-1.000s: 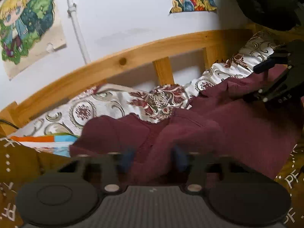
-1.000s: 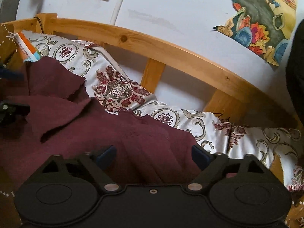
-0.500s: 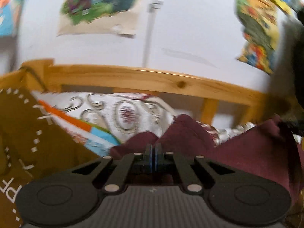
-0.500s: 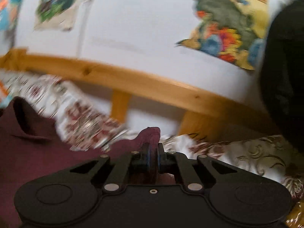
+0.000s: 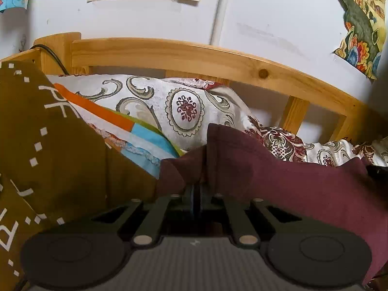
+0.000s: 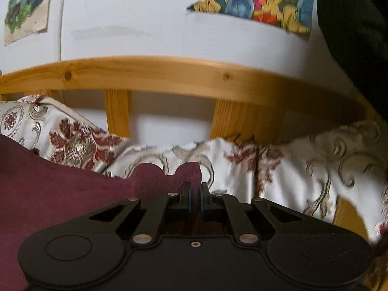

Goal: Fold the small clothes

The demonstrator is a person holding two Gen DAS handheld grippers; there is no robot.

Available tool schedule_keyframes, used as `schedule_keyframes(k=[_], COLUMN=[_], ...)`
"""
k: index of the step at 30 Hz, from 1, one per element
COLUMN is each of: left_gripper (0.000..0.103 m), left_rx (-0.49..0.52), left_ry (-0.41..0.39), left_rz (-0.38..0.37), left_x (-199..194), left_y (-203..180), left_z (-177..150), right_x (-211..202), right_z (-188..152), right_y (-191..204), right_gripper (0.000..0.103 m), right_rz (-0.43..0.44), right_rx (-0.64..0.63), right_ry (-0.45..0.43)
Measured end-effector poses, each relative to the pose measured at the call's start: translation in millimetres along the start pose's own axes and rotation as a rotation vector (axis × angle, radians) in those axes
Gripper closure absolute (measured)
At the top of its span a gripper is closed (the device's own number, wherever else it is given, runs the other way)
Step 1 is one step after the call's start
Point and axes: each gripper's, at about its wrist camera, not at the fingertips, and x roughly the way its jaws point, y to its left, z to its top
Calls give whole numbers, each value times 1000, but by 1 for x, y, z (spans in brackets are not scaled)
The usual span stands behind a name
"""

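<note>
Since the earlier frame, I see both grippers closed: left hand-held gripper [image 5: 195, 191] and right hand-held gripper [image 6: 195, 194] each pinch the maroon garment [image 5: 278, 177].

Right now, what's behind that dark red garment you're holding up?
Behind the maroon garment lies a white patterned quilt, then a wooden bed rail and the wall. Both the left gripper and right gripper pinch it. Whatever sits beneath it is hidden.

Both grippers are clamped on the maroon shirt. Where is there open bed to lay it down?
Little shows. The maroon shirt fills the middle. Left of the left gripper lie a brown printed cloth and a striped fabric. Right of the right gripper, only rumpled brocade bedding below the wooden headboard.
</note>
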Motion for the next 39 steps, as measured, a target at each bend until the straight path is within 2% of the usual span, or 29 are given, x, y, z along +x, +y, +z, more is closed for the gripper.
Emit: schedule_keyframes(k=[2,4,5,6,7,8,9,10,12,13,15,19,22,25,27,31,32,33,34,35,39], left_gripper=[94,79,72,54,41,36,26,14,3,1,1,1,1,1,1,1,1,1,1,1,1], left_rx=[-4,-1,2,4,6,9,17,30,63,81,111,105,60,21,17,24,12,-10,-32,-59,-106], left_ry=[1,4,5,5,3,-3,-12,-24,-64,-92,-115,-87,-73,-34,7,80,93,105,116,128,154], left_rz=[-10,-22,-26,-31,-43,-55,-63,-64,-38,-19,2,28,33,37,44,89,96,98,92,89,78], left_x=[-2,-4,-6,-8,-11,-14,-18,-22,-30,-35,-40,-47,-57,-67,-70,-80,-83,-86,-90,-95,-105], left_y=[0,-3,-4,-6,-8,-11,-15,-19,-28,-33,-39,-41,-33,-23,-18,-10,-8,-5,-2,1,8], left_z=[1,1,2,2,2,2,2,3,2,2,2,3,1,-5,-12,-29,-32,-34,-37,-39,-48], right_x=[2,2,1,-2,-6,-12,-17,-24,-39,-45,-60,-87,-105,-112,-110,-104,-103,-102,-101,-103,-120], right_z=[-3,-4,-3,-3,-3,-3,-2,-3,-5,-6,-11,-30,-49,-68,-77,-86,-87,-87,-85,-83,-72], right_y=[2,1,-1,-5,-10,-15,-20,-25,-38,-43,-51,-59,-53,-42,-35,-22,-20,-19,-18,-18,-24], right_gripper=[97,93,85,73,69,60,50,46,36,33,21,17,19,33,47,54,62,78,88,94,99], right_rz=[-5,-6,-2,7,19,26,30,36,61,73,99,138,165,185,208,189,181,173,167,154,126], right_rx=[-5,7,23,47,70,87,97,108,130,139,155,199,173,132,137,133,141,150,153,151,165], right_ry=[13,18,19,18,13,2,-9,-23,-46,-55,-68,-72,-66,-29,15,48,52,53,49,41,-3])
